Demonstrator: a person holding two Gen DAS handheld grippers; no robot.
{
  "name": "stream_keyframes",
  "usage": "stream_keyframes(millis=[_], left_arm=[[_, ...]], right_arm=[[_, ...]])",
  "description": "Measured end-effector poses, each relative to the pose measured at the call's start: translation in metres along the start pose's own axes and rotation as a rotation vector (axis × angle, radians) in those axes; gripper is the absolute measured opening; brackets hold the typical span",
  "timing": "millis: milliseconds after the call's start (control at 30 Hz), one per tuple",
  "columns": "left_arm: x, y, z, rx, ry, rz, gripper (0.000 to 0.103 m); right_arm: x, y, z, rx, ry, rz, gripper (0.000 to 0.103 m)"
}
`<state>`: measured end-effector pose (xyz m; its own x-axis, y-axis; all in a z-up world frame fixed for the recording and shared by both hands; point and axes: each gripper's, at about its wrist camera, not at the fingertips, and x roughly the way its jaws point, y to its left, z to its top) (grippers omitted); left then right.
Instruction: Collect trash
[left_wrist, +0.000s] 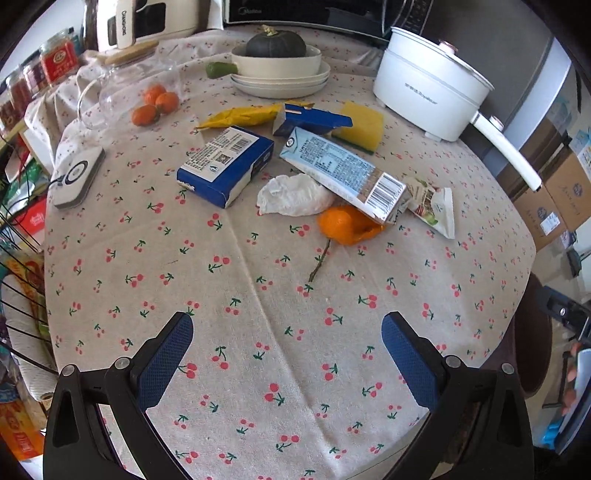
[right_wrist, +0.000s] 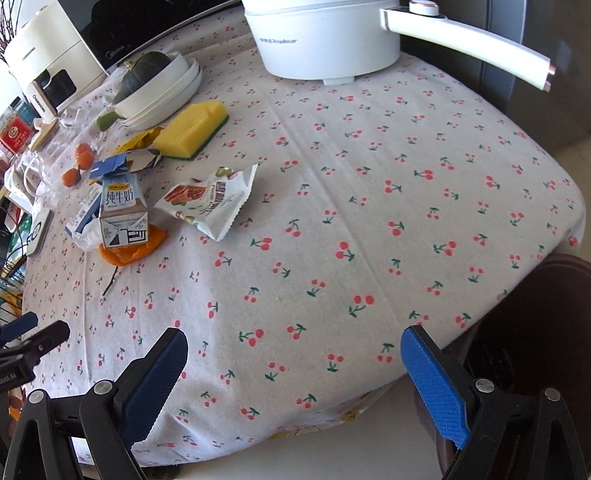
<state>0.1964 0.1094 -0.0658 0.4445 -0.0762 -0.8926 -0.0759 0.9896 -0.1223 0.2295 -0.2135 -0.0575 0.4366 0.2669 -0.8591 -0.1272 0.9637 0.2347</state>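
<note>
Trash lies in a heap mid-table: a blue box (left_wrist: 225, 164), a flattened milk carton (left_wrist: 341, 173), a crumpled white tissue (left_wrist: 293, 195), orange peel (left_wrist: 345, 225), a snack wrapper (left_wrist: 430, 205), a yellow wrapper (left_wrist: 240, 116) and a thin twig (left_wrist: 319, 260). My left gripper (left_wrist: 287, 332) hovers open over bare cloth, well short of the heap. From the right wrist view the milk carton (right_wrist: 123, 212), snack wrapper (right_wrist: 210, 199) and orange peel (right_wrist: 133, 249) sit far left. My right gripper (right_wrist: 293, 349) is open and empty near the table's front edge.
A white electric pot (left_wrist: 430, 85) with a long handle stands at the back right, stacked bowls with a dark squash (left_wrist: 277, 66) behind the heap, a yellow sponge (left_wrist: 362, 125) beside them. Small oranges (left_wrist: 157, 101), a glass jug (left_wrist: 136, 88) and a white device (left_wrist: 77, 177) sit left.
</note>
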Motion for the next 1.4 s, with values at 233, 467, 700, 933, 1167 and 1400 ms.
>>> stream_keyframes(millis=[233,467,700,933,1167,1400], left_arm=[[0.017,-0.013,0.044,-0.131,-0.009,-0.150,0.092],[0.055,-0.038,0.084,-0.168,0.021,-0.198,0.073],[0.066,-0.040,0.088,-0.203,0.009,-0.257,0.030],[0.028,-0.034,0.075,-0.120,-0.043,-0.287,0.009],[0.026,-0.019,0.077,-0.159,0.011,-0.214,0.063],[0.051,-0.053,0.115,-0.175,0.011,-0.079,0.064]], right_arm=[[0.013,-0.006,0.012,0.018,0.018,-0.016,0.096],[0.015,-0.021,0.017,0.030,0.030,-0.039,0.097],[0.017,-0.027,0.017,0.024,0.042,-0.062,0.097],[0.021,-0.012,0.021,0.019,0.036,-0.044,0.097],[0.037,0.004,0.022,0.029,0.065,-0.003,0.097],[0.039,-0.006,0.023,0.036,0.076,-0.019,0.097]])
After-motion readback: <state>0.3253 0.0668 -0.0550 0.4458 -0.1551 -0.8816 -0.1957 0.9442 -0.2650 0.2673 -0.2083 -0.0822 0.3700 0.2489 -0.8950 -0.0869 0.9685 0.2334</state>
